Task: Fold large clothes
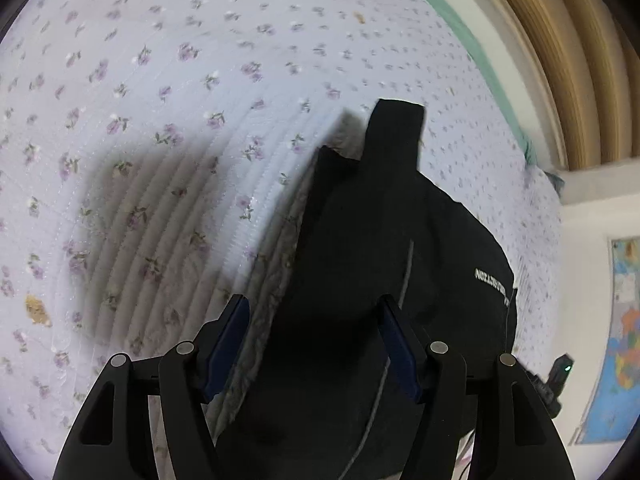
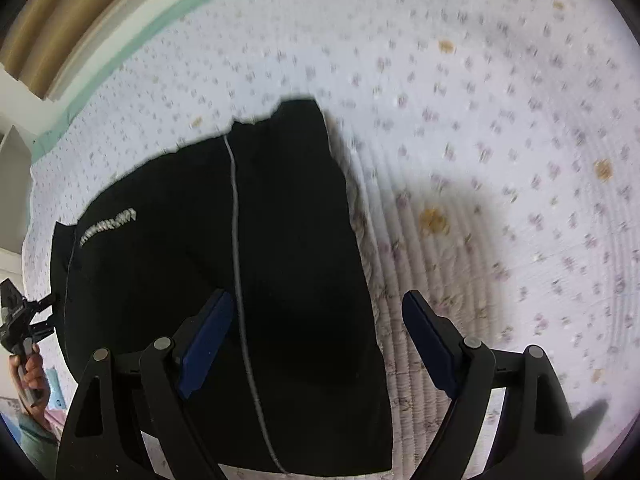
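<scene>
So the black garment is lying on a quilted bedspread with little purple flowers, already folded up into a fairly compact bundle. A thin grey stripe runs down it, plus some white lettering that's too blurry to read.

In the left wrist view the garment fills the middle and runs off toward 6 o'clock, with a narrow bit poking up around 12. The left gripper hovers over it with its blue-padded jaws apart, dark cloth showing in the gap but the pads not pinching anything as far as the view shows.

In the right wrist view the bundle sits from centre toward 8 o'clock. The right gripper has its jaws spread wide too, straddling the garment's right edge: one pad over black fabric, the other over bare quilt. Nothing clamped.

At about 8 o'clock in that same view the person's left hand shows up holding the other tool. Wooden headboard at roughly 1 o'clock in the left view, and a colourful map at 4.
</scene>
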{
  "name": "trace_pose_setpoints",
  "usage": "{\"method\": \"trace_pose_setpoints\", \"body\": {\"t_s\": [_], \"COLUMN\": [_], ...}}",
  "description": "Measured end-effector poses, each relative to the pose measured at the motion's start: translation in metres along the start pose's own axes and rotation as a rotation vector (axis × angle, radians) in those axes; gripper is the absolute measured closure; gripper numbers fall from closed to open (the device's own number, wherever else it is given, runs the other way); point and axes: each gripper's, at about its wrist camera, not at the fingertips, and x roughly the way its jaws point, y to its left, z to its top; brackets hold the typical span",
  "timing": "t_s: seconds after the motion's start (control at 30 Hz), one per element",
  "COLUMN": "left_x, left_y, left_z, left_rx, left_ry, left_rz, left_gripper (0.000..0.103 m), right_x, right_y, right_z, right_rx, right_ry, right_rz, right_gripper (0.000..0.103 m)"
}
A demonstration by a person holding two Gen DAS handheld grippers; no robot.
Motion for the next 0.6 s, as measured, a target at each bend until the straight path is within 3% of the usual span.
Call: {"method": "trace_pose_setpoints", "body": {"t_s": [0.17,0.27,0.37,0.47,0.53,0.6], "left_x": [0.029,0.054,0.062,0.062,0.057,0.048], "left_y": [0.003,0.014,0.024,0.020,0.015,0.010], "left_z": [-0.001,-0.001,-0.001,-0.002,-0.004,-0.006], "left_rx": [-0.014,-0.057,-0.105,-0.081,-0.074,-0.034], "left_ry": [0.086,0.148,0.151,0.157,0.181,0.172], "left_rz": [-0.093,-0.122,-0.182,-0.204,-0.388,-0.438], "left_gripper": [0.035,0.028,0.024,0.024,0.023,0.022], "right_x": [0.022,0.038,0.055,0.069,0.072,0.066], "right_y": [-0.017,-0.028,-0.038,-0.042,-0.035,-0.021], "right_z": [-0.001,0.000,0.003,0.003,0.002,0.001], "right_rx": [0.061,0.116,0.169,0.209,0.188,0.109], "right_ry": [0.041,0.076,0.104,0.133,0.160,0.173], "right_rz": [0.103,0.186,0.271,0.341,0.409,0.449], "right_gripper": [0.015,0.013,0.009,0.006,0.006,0.006]}}
